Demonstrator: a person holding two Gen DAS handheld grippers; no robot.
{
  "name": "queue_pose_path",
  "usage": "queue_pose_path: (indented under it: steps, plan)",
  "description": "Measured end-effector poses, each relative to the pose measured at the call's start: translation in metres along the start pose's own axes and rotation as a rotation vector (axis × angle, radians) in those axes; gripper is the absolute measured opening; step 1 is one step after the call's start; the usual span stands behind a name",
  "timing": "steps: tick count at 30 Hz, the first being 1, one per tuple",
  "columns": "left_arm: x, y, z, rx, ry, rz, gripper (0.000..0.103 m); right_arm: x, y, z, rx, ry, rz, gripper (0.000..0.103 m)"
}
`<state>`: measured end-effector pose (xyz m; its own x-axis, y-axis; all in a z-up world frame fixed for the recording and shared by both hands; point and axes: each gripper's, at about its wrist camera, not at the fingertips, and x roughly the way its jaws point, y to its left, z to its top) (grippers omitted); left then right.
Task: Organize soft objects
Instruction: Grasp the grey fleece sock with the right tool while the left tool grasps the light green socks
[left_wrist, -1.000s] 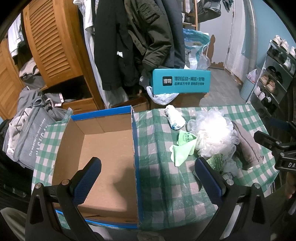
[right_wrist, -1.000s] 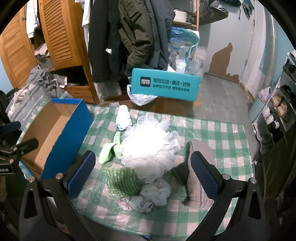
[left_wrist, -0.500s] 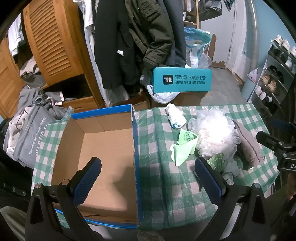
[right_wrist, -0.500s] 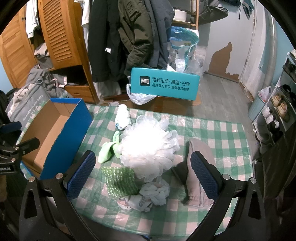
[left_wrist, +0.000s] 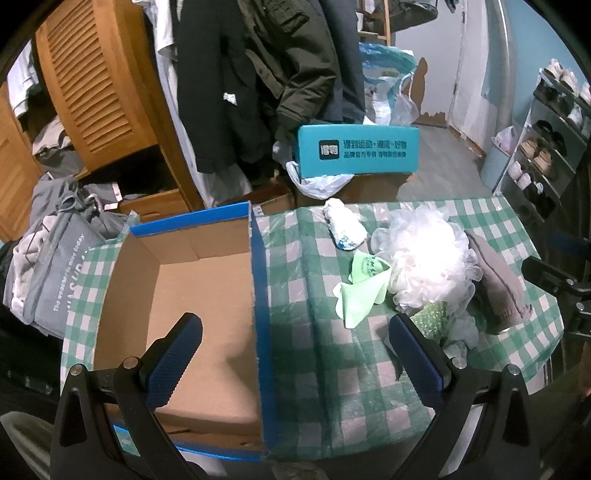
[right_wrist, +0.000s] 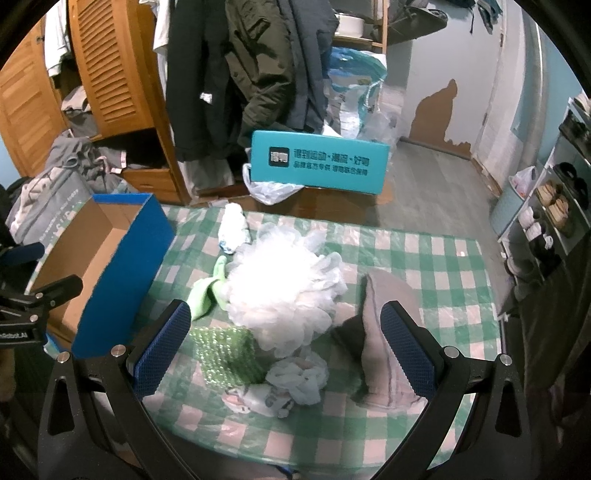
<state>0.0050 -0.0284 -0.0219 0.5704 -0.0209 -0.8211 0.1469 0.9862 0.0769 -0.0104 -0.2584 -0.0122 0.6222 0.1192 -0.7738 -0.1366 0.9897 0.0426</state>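
Observation:
An empty blue-edged cardboard box (left_wrist: 184, 295) (right_wrist: 122, 258) sits on the left of a green checked table. Right of it lies a pile: a white mesh bath pouf (left_wrist: 428, 266) (right_wrist: 280, 284), a light green cloth (left_wrist: 362, 291) (right_wrist: 207, 291), a green scrubber (right_wrist: 229, 354) (left_wrist: 430, 321), a white rolled sock (left_wrist: 343, 225) (right_wrist: 232, 225), a crumpled white cloth (right_wrist: 288, 384) and a grey towel (right_wrist: 384, 332) (left_wrist: 498, 284). My left gripper (left_wrist: 295, 336) is open above the box's right wall. My right gripper (right_wrist: 286, 332) is open above the pile.
A teal box (left_wrist: 358, 149) (right_wrist: 317, 162) stands on a brown carton behind the table. Coats (left_wrist: 258, 74) hang by a wooden wardrobe (left_wrist: 92, 85). A grey bag of clothes (left_wrist: 51, 258) sits at the left. A shoe rack (left_wrist: 546, 147) lines the right wall.
Both views have shifted very slightly; nothing on the table has moved and both grippers stay open.

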Motion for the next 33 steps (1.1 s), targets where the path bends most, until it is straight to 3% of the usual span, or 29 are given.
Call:
queue_pose_path:
  steps: [22, 33]
  plan:
    - [0.054, -0.037, 0.012, 0.056, 0.116, -0.024, 0.102, 0.033, -0.086, -0.015, 0.146, 0.140, -0.129, 0.101]
    - [0.093, -0.050, 0.019, 0.053, 0.188, -0.071, 0.102, 0.072, -0.111, -0.018, 0.182, 0.243, -0.118, 0.101]
